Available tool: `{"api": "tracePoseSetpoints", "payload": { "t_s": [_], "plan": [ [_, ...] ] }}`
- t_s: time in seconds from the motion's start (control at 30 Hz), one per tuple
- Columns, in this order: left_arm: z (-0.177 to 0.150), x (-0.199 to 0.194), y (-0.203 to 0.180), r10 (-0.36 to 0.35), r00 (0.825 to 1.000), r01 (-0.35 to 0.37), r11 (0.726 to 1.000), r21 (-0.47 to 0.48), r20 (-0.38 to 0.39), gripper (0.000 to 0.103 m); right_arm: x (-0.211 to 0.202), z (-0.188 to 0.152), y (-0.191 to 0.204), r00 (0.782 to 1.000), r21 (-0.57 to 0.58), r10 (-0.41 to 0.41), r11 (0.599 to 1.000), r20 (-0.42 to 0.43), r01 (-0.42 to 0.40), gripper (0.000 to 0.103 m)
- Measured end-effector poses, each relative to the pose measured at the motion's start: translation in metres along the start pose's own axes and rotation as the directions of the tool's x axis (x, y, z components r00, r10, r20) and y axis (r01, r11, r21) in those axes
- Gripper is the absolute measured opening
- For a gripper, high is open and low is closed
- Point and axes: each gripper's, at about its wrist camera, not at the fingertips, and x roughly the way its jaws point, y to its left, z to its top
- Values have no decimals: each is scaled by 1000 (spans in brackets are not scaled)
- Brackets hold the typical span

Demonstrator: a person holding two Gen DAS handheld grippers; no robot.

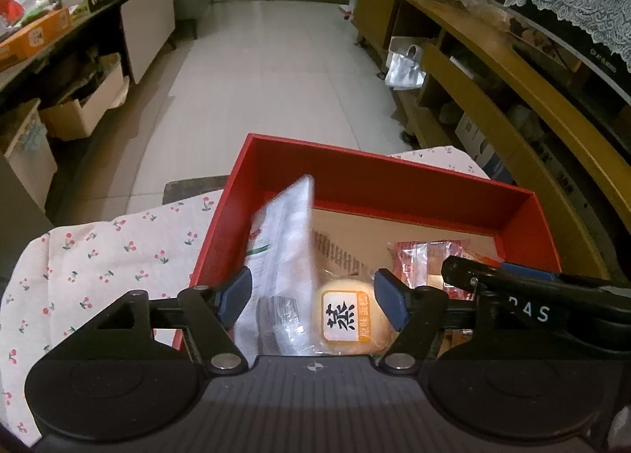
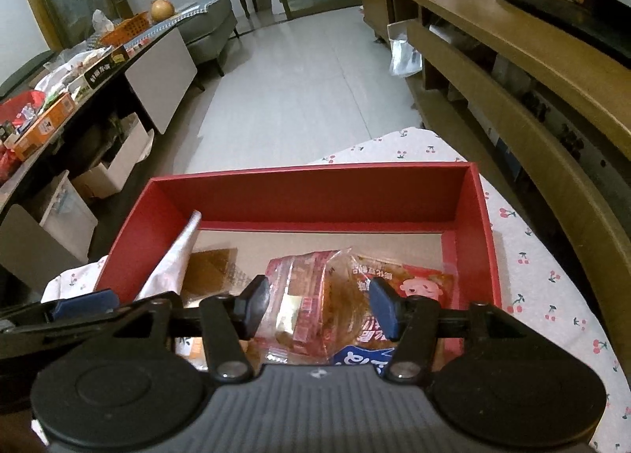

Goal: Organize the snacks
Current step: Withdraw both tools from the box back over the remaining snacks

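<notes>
A red box point(image 2: 299, 192) sits on a cherry-print cloth point(image 1: 98, 256), and everything is placed by it. Both grippers hang over its near edge. The left gripper point(image 1: 313, 297) has its jaws spread; a white packet point(image 1: 284, 240) leans on the box's left wall between them, unpressed, beside a round bun point(image 1: 345, 315). The right gripper point(image 2: 319, 305) stands part open around red-wrapped snacks point(image 2: 311, 295) on the box floor; I cannot tell if its pads touch.
</notes>
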Motion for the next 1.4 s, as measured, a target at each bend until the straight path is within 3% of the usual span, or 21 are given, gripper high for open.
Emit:
{"api": "tracePoseSetpoints", "payload": {
  "t_s": [0.53, 0.83, 1.07, 1.3, 1.4],
  "plan": [
    [-34, -43, 30, 6, 1000, -6, 1000, -4, -20, 80, -44, -36, 23, 999, -55, 34, 998, -25, -35, 57],
    [-82, -63, 74, -57, 988, 36, 989, -146, -144, 80, -70, -74, 48, 994, -129, 83, 987, -70, -92, 57],
    [-113, -57, 77, -88, 970, 35, 974, -226, -226, 81, -83, -91, 45, 991, -114, 93, 988, -97, -104, 57],
    [-120, -44, 64, -3, 969, -64, 962, -264, -245, 83, -87, -96, 38, 988, -110, 105, 987, -112, -117, 57],
    [-121, -37, 51, 62, 969, -120, 964, -236, -239, 87, -92, -96, 32, 987, -102, 118, 986, -109, -130, 57]
  ]
}}
